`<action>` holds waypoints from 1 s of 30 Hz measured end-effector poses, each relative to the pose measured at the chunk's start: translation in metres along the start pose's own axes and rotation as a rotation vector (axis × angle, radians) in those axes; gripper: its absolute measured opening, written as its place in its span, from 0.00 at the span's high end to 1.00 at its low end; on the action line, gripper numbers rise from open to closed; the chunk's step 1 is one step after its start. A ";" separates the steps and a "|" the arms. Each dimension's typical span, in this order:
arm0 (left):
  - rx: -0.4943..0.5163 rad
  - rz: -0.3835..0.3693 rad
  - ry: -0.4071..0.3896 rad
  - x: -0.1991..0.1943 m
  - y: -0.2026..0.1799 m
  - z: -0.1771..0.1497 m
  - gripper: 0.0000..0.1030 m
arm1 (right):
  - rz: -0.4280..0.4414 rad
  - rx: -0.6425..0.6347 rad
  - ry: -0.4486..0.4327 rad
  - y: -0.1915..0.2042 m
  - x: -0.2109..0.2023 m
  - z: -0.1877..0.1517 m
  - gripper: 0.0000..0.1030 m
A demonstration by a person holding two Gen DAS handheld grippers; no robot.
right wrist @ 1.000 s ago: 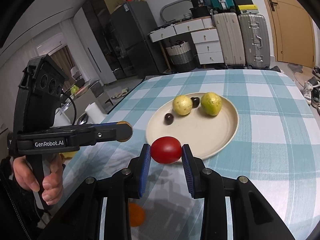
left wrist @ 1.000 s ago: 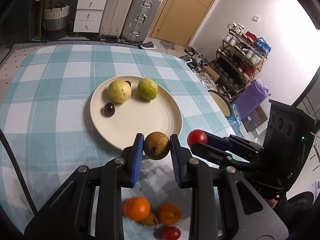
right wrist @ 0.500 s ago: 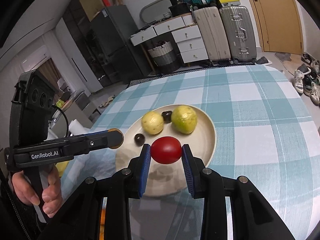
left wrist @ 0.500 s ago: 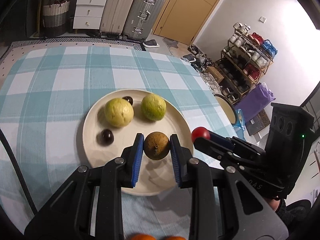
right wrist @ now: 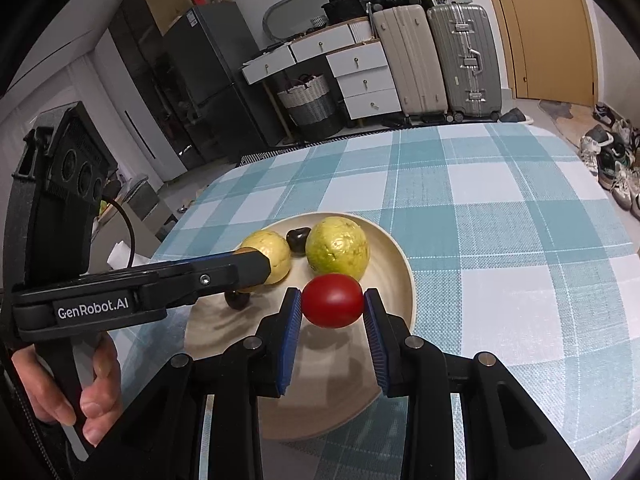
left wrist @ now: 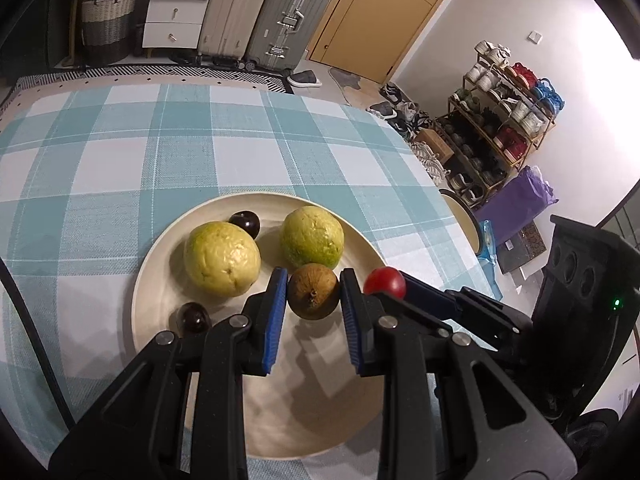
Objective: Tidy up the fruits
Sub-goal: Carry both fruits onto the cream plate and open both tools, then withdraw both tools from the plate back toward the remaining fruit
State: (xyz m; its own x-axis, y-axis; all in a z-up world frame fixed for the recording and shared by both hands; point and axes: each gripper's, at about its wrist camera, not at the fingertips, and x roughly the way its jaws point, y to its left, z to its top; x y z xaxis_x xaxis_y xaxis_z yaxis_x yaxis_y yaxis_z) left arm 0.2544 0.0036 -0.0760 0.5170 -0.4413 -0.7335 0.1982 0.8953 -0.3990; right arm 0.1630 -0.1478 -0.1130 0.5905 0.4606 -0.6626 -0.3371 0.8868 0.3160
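A cream plate [left wrist: 160, 248] [right wrist: 404, 276] lies on the checked tablecloth and carries two yellow-green guavas [left wrist: 222, 258] [left wrist: 312, 236] and two dark plums [left wrist: 245, 222] [left wrist: 194, 318]. My left gripper [left wrist: 313, 294] is shut on a small brown fruit [left wrist: 313, 296], held over the plate's middle. My right gripper [right wrist: 332, 300] is shut on a red tomato [right wrist: 332, 300], held over the plate's near side. The tomato [left wrist: 385, 282] also shows at the right of the left wrist view. In the right wrist view the left gripper's finger [right wrist: 224, 270] crosses in front of one guava [right wrist: 276, 254].
A person's hand [right wrist: 72, 392] grips the left tool's handle. Beyond the far table edge stand suitcases [left wrist: 268, 16], white drawers [left wrist: 174, 8] and a woven basket [left wrist: 106, 24]. A shoe rack [left wrist: 504, 120] stands off the table's right side.
Both grippers have moved forward over the plate with their fruits still held. The oranges and other fruit near the front edge have dropped out of view.
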 end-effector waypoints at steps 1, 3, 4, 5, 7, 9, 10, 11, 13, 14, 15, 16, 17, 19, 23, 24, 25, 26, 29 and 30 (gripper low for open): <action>0.000 0.009 -0.001 0.002 0.000 0.001 0.77 | -0.002 -0.004 0.000 0.000 0.001 0.000 0.69; -0.003 0.011 0.003 0.007 0.003 0.003 0.77 | -0.016 -0.012 -0.002 0.001 0.003 0.001 0.69; -0.007 0.012 0.006 0.008 0.004 0.003 0.77 | -0.019 -0.007 -0.003 0.000 0.004 0.002 0.69; -0.010 0.011 0.012 0.010 0.005 0.004 0.77 | -0.019 0.002 -0.004 -0.002 0.004 0.002 0.69; -0.013 0.005 0.014 0.011 0.006 0.006 0.77 | -0.020 0.023 -0.004 -0.007 0.007 0.004 0.69; -0.006 0.012 0.008 0.013 0.006 0.007 0.77 | -0.021 0.030 -0.009 -0.010 0.007 0.005 0.69; -0.007 0.014 0.008 0.013 0.006 0.007 0.77 | -0.026 0.027 -0.010 -0.010 0.008 0.005 0.69; -0.015 0.015 0.010 0.015 0.008 0.008 0.77 | -0.029 0.023 -0.008 -0.010 0.009 0.005 0.69; -0.026 0.011 0.012 0.015 0.008 0.007 0.77 | -0.028 0.025 0.001 -0.011 0.012 0.005 0.69; -0.037 0.016 0.012 0.015 0.009 0.007 0.77 | -0.025 0.026 0.002 -0.012 0.013 0.005 0.69; -0.047 0.013 0.009 0.015 0.010 0.008 0.76 | -0.025 0.026 0.002 -0.012 0.014 0.004 0.68; -0.049 0.009 0.009 0.015 0.010 0.008 0.76 | -0.027 0.025 0.002 -0.012 0.014 0.004 0.67; -0.050 0.007 0.011 0.015 0.010 0.009 0.76 | -0.026 0.024 0.000 -0.012 0.014 0.004 0.64; -0.052 0.012 0.009 0.012 0.009 0.009 0.70 | -0.010 0.024 -0.021 -0.012 0.010 0.005 0.47; -0.060 0.011 0.001 0.003 0.006 0.009 0.64 | 0.000 0.009 -0.064 -0.008 -0.004 0.006 0.47; -0.062 0.011 -0.005 -0.002 0.005 0.009 0.64 | -0.002 0.007 -0.071 -0.007 -0.008 0.006 0.46; -0.061 0.010 -0.009 -0.005 0.004 0.008 0.64 | -0.004 0.009 -0.075 -0.007 -0.012 0.006 0.45; -0.059 0.017 -0.014 -0.010 0.003 0.006 0.64 | -0.004 0.012 -0.076 -0.007 -0.015 0.005 0.44; -0.045 0.032 -0.027 -0.024 -0.003 0.000 0.61 | -0.003 0.021 -0.082 -0.006 -0.025 0.002 0.43; -0.044 0.046 -0.030 -0.028 -0.004 -0.003 0.57 | -0.005 0.020 -0.084 -0.006 -0.028 0.001 0.43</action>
State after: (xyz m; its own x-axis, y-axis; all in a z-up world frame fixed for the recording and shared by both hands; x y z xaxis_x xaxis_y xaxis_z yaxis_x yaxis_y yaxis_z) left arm 0.2369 0.0123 -0.0550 0.5494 -0.3973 -0.7351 0.1374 0.9107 -0.3895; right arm 0.1492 -0.1657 -0.0956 0.6521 0.4571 -0.6048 -0.3200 0.8892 0.3270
